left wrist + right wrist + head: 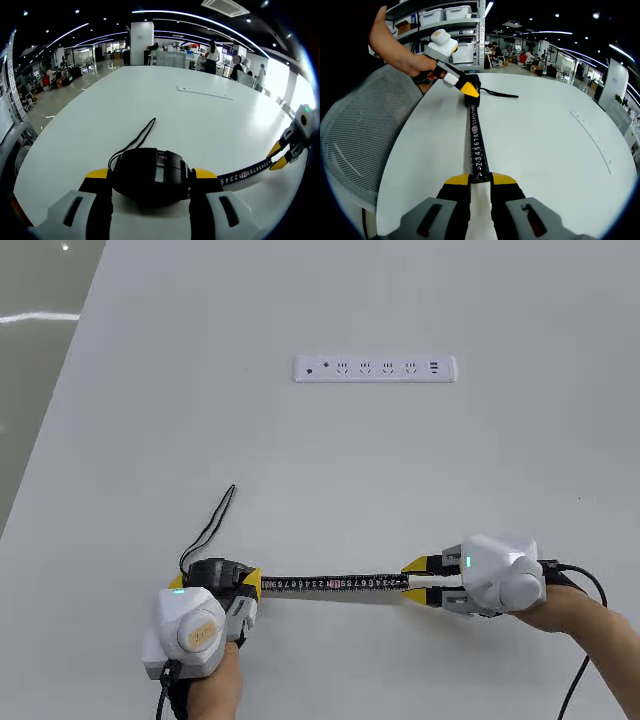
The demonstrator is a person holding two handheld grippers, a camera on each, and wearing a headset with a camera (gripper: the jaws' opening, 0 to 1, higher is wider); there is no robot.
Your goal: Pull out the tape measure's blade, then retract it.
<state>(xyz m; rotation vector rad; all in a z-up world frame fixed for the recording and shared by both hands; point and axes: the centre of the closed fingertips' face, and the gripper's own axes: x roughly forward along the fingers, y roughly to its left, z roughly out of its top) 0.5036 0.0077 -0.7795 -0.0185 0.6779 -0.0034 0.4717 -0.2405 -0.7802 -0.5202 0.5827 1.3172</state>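
A black tape measure case sits on the white table, held between the yellow-tipped jaws of my left gripper, which is shut on it. Its black blade with white numbers runs out to the right, just above the table. My right gripper is shut on the blade's end. A thin black wrist cord trails from the case across the table.
A white power strip lies farther back on the table. The table's left edge borders a grey floor. A mesh chair back stands beside the table in the right gripper view.
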